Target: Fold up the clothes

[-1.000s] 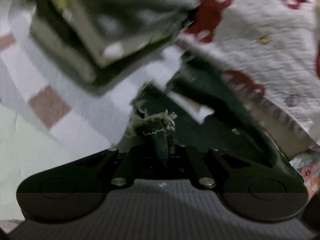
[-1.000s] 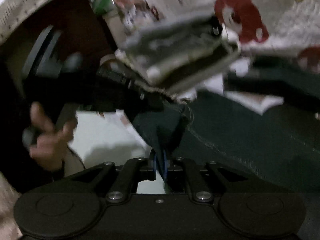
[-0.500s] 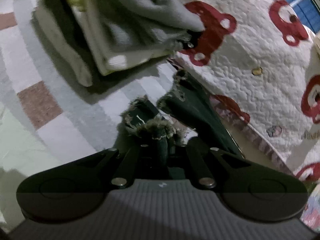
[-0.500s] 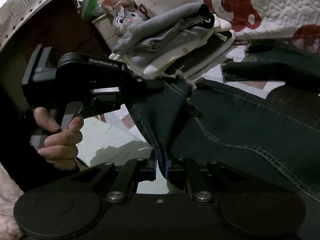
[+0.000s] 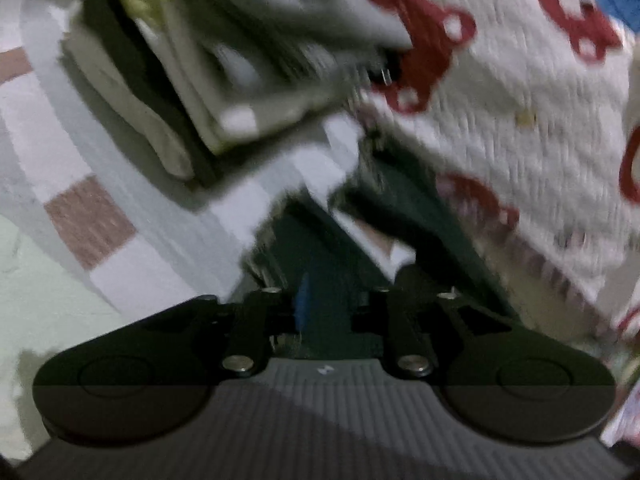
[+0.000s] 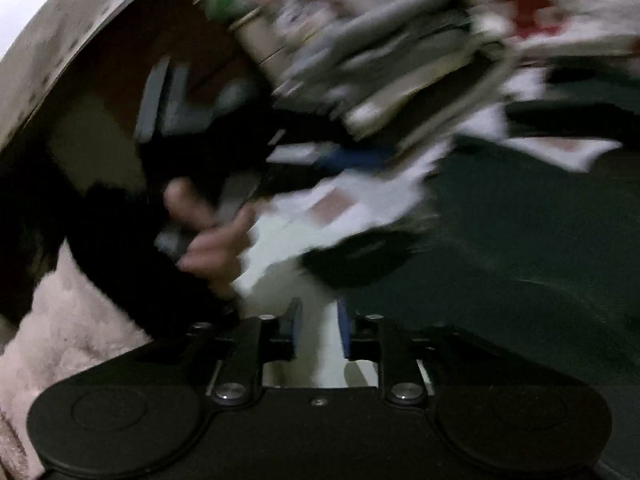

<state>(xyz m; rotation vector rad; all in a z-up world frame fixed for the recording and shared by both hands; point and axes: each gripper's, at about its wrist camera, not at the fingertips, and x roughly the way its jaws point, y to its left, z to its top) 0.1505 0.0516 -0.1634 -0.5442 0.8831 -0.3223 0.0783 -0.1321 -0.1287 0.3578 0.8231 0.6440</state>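
Two pairs of tongs are standing open around one dark green pair of jeans, which is lying spread on the checked bed cover. The garment is filling the right half of the right wrist view and running up the middle of the left wrist view, where its frayed hems are pointing toward the bear-print quilt. The left tongs are sitting with jaws apart over the dark cloth, clamping nothing that I can make out. The right tongs are gaping over pale cover just beside the jeans' folded edge, empty. Beyond the jeans, a stack of folded clothes is resting on the bed, apart from them. The person's left hand is gripping its handle.

Both views are blurring heavily. Judging from this, one fold is looking laid down and released; the next move is calling for a fresh grip on the doubled edge, then either a further fold or carrying the jeans to the stack.
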